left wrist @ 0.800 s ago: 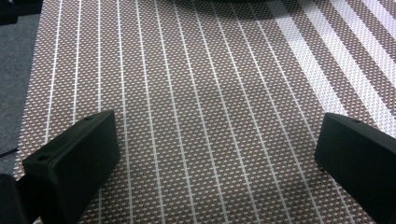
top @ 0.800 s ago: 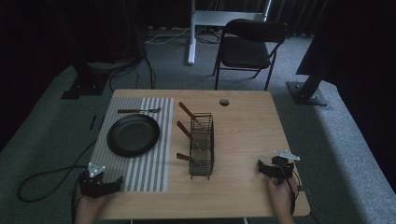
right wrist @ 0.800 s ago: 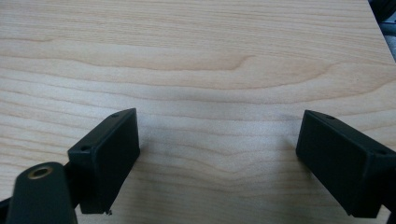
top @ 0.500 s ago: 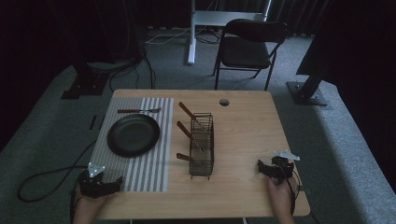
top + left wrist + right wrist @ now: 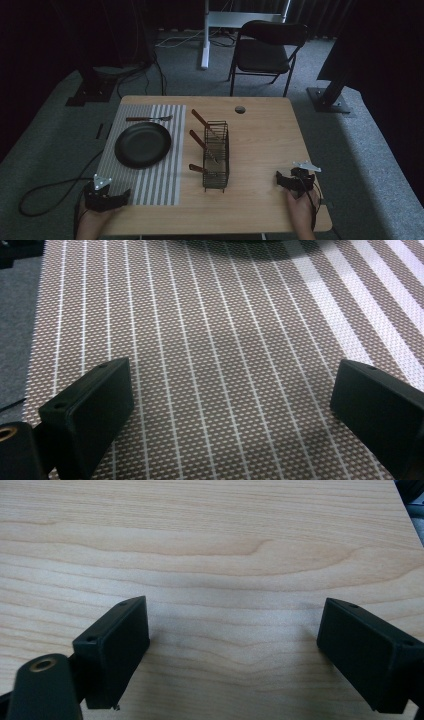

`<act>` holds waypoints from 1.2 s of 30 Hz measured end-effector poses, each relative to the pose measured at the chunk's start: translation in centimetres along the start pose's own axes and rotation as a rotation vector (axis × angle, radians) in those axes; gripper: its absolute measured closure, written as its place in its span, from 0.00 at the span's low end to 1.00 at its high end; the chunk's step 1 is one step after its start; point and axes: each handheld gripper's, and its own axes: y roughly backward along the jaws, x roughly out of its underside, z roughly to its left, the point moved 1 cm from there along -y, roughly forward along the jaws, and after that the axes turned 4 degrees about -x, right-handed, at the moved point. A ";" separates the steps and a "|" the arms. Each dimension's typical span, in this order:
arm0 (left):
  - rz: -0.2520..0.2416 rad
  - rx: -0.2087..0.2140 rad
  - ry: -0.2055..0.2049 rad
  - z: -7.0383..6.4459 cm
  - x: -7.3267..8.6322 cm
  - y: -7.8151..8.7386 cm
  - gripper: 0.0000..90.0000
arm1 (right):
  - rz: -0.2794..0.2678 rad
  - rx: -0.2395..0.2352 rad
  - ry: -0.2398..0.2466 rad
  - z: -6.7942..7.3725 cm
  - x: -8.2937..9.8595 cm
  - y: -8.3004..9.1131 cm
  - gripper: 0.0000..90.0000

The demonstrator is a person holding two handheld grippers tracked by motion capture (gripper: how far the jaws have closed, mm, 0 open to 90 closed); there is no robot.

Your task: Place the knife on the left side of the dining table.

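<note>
Holding three wooden-handled utensils: wire rack.

no legible text anywhere

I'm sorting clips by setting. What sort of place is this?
Probably a studio or lab set up for recording, not a home kitchen: a lone wooden table on grey carpet, dark curtains behind, a folding chair, and loose cables on the floor.
</note>
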 end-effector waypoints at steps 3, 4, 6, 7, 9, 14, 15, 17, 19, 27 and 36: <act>-0.008 0.009 -0.008 -0.3 -0.1 0.2 0.05 | 0.000 0.000 0.000 0.0 0.0 0.0 0.14; -0.004 0.019 -0.015 -0.5 -0.1 0.3 0.05 | 0.000 0.000 0.000 0.0 0.0 0.0 0.14; -0.012 0.020 -0.015 -0.6 -0.2 0.4 0.05 | 0.000 0.000 0.000 0.0 0.0 0.0 0.14; -0.014 0.041 -0.016 -0.9 -0.5 0.6 0.05 | 0.000 0.000 0.000 0.0 0.0 0.0 0.14; -0.021 0.053 -0.016 -1.1 -0.7 0.8 0.05 | 0.000 0.000 0.000 0.0 0.0 0.0 0.14; -0.024 0.060 -0.029 -1.6 -1.1 1.1 0.05 | 0.000 0.000 -0.001 0.0 0.0 0.0 0.14; -0.039 0.073 -0.039 -2.1 -1.7 1.5 0.05 | 0.000 0.000 0.000 0.0 0.0 0.0 0.14; -0.045 0.069 -0.041 -2.3 -1.8 1.6 0.05 | 0.000 0.000 0.000 0.0 0.0 0.0 0.14; -0.049 0.102 -0.033 -2.6 -2.2 1.8 0.05 | 0.000 0.000 0.000 0.0 0.0 0.0 0.14; -0.069 0.128 -0.099 -5.1 -3.3 2.4 0.05 | 0.000 0.000 0.000 0.0 0.0 0.0 0.14; -0.120 0.190 -0.136 -7.4 -4.7 3.6 0.05 | 0.000 0.000 0.000 0.0 0.0 0.0 0.14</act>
